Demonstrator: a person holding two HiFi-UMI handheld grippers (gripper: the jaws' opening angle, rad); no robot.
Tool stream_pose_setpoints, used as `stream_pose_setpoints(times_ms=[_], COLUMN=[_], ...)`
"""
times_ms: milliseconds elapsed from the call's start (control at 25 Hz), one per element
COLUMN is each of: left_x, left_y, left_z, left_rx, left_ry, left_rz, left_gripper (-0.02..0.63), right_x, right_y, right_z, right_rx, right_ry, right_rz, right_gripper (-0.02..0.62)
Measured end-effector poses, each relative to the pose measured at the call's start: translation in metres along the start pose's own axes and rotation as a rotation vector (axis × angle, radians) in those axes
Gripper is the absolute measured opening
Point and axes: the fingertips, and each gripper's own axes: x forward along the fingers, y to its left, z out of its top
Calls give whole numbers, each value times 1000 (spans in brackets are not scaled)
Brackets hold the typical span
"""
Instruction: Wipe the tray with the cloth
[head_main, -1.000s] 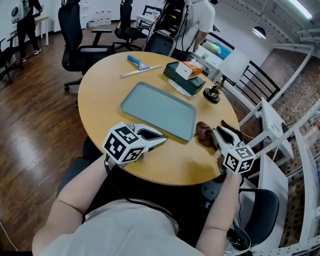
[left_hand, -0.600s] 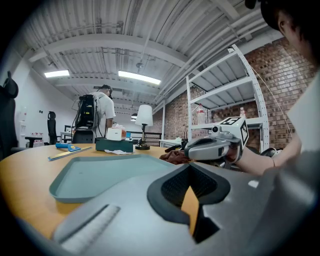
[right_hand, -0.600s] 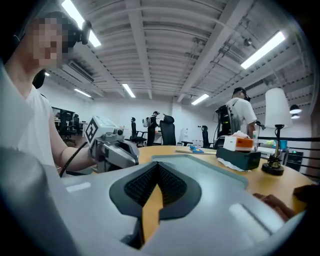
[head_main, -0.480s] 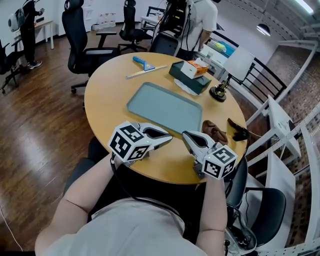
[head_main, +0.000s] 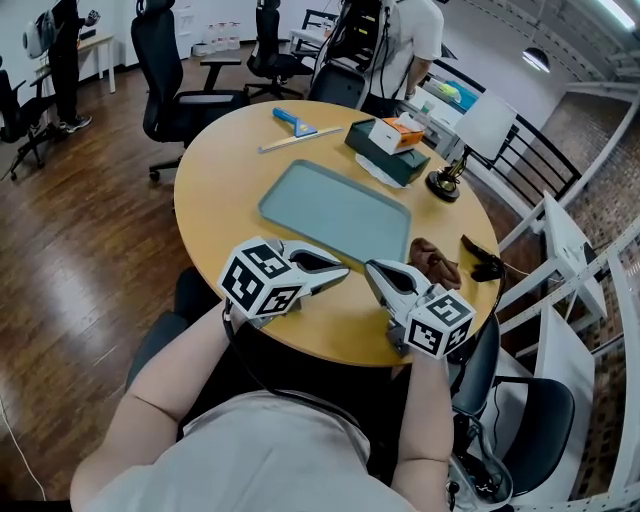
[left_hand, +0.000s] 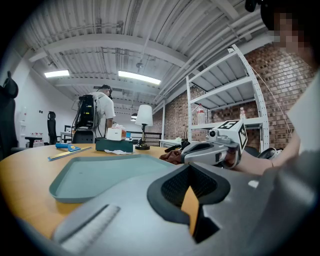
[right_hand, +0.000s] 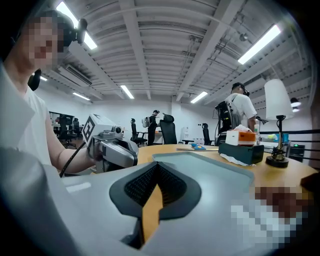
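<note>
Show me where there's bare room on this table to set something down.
The widest bare wood is the strip of table left of the tray, from the squeegee down to the left gripper. The tray itself is empty. The far right side is crowded, with the tissue box, lamp and cloth.

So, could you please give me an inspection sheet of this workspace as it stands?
Surface: round wooden table.
Job's things: tray empty, mid-table; brown cloth crumpled on the table right of it, untouched.
Clutter: blue squeegee, ruler, box and lamp at the far side.
Grippers: left gripper and right gripper shut, empty, fingers near the table's front edge.
Cables: black cable from the left gripper.
Surroundings: office chairs, standing person, metal shelving.
</note>
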Motion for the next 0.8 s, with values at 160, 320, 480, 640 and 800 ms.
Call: stream_pose_setpoints(times_ms=[160, 320, 480, 640, 800], left_x=[1, -1, -2, -1, 0], left_y=[0, -2, 0, 0, 0], left_z=[-1, -1, 1, 1, 1], left_rx=[0, 1, 2, -1, -1], left_ry=[1, 2, -1, -1, -1], left_rz=[-1, -2, 0, 0, -1], left_gripper=[322, 322, 322, 322, 322], right_x=[0, 0, 2, 2, 1], right_y=[-1, 1, 1, -2, -4], right_z=[-2, -3, -2, -5, -5], right_rx=[7, 9, 3, 12, 14], right_ry=[-4, -1, 1, 4, 5], right_rz=[0, 1, -1, -7, -11], right_gripper=[1, 0, 0, 0, 0])
